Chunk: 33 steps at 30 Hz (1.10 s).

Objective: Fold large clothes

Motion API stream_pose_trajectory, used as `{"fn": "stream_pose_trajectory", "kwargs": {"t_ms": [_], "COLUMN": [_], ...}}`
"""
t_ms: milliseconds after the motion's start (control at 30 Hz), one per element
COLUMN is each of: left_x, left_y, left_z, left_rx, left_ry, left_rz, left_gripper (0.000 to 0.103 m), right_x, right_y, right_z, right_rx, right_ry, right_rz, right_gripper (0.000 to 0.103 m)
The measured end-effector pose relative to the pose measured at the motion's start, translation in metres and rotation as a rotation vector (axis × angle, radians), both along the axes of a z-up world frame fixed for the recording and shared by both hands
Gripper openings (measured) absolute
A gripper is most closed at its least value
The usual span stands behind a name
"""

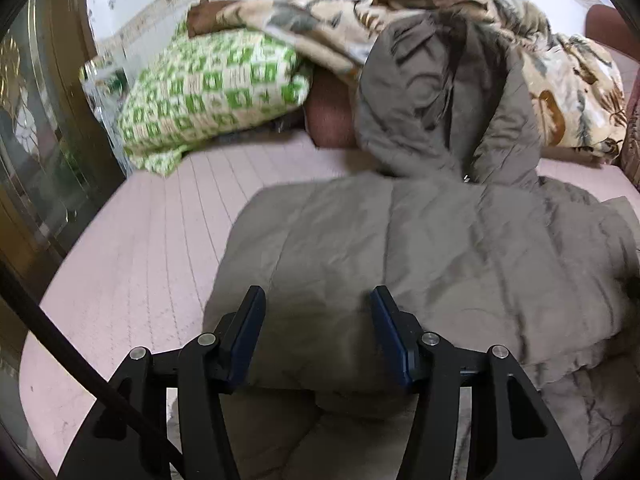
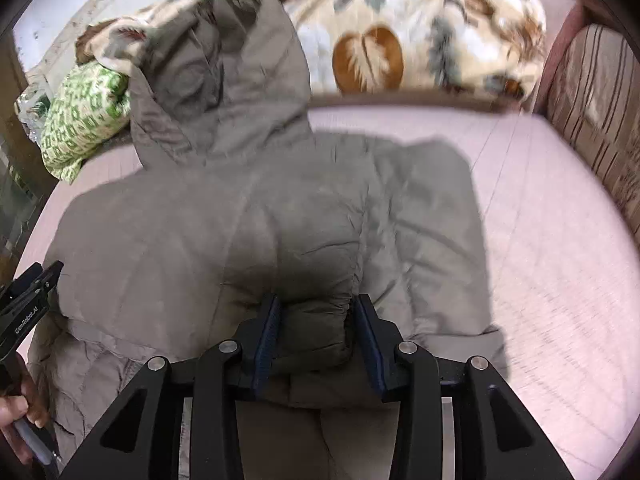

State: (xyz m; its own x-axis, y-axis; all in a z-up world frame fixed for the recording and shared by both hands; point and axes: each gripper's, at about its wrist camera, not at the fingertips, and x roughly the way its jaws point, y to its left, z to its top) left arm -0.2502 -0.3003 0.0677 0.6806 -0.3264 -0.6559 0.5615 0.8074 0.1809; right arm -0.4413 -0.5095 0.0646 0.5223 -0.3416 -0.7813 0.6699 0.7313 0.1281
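A large grey-brown padded hooded jacket (image 1: 420,248) lies on the pink quilted bed (image 1: 132,240), hood (image 1: 432,96) pointing to the far side. My left gripper (image 1: 318,300) is open just above the jacket's left near part, with nothing between its fingers. In the right wrist view the jacket (image 2: 224,216) fills the middle. My right gripper (image 2: 316,308) has its jaws partly closed around a puffy fold of the jacket, likely a sleeve end (image 2: 316,328). The left gripper also shows at the left edge of the right wrist view (image 2: 28,292).
A green-and-white pillow (image 1: 208,88) and a leaf-patterned blanket (image 2: 400,40) lie at the far side of the bed. A striped cushion (image 2: 600,120) stands at the right edge. A glass-fronted wooden cabinet (image 1: 44,140) borders the bed on the left.
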Motion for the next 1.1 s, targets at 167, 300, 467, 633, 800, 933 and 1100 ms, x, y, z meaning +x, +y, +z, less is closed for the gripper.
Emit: {"fn": "stream_pose_trajectory", "kwargs": {"t_ms": [167, 300, 467, 633, 800, 933, 1100], "left_x": [-0.017, -0.025, -0.027, -0.026, -0.029, -0.034, -0.047], "left_y": [-0.007, -0.017, -0.030, -0.041, -0.044, -0.044, -0.045], "left_z": [0.016, 0.022, 0.016, -0.003, -0.015, -0.010, 0.004], "left_rx": [0.006, 0.017, 0.039, 0.090, 0.136, 0.144, 0.144], "left_ry": [-0.080, -0.102, -0.094, -0.075, -0.106, -0.144, -0.232], "left_rz": [-0.017, -0.036, -0.049, -0.054, -0.049, -0.047, -0.043], "left_gripper": [0.055, 0.055, 0.055, 0.055, 0.055, 0.055, 0.055], "right_x": [-0.005, -0.004, 0.004, 0.008, 0.012, 0.014, 0.014], "right_y": [0.016, 0.019, 0.019, 0.015, 0.011, 0.014, 0.030], "right_z": [0.026, 0.033, 0.025, 0.015, 0.002, 0.004, 0.021], "right_rx": [-0.080, -0.074, -0.046, -0.016, 0.020, 0.001, -0.054], "right_ry": [-0.073, -0.114, -0.102, -0.085, -0.052, -0.040, -0.073], "right_rz": [0.022, 0.043, 0.059, 0.064, 0.062, 0.061, 0.088], "right_gripper": [0.041, 0.041, 0.041, 0.041, 0.042, 0.041, 0.042]}}
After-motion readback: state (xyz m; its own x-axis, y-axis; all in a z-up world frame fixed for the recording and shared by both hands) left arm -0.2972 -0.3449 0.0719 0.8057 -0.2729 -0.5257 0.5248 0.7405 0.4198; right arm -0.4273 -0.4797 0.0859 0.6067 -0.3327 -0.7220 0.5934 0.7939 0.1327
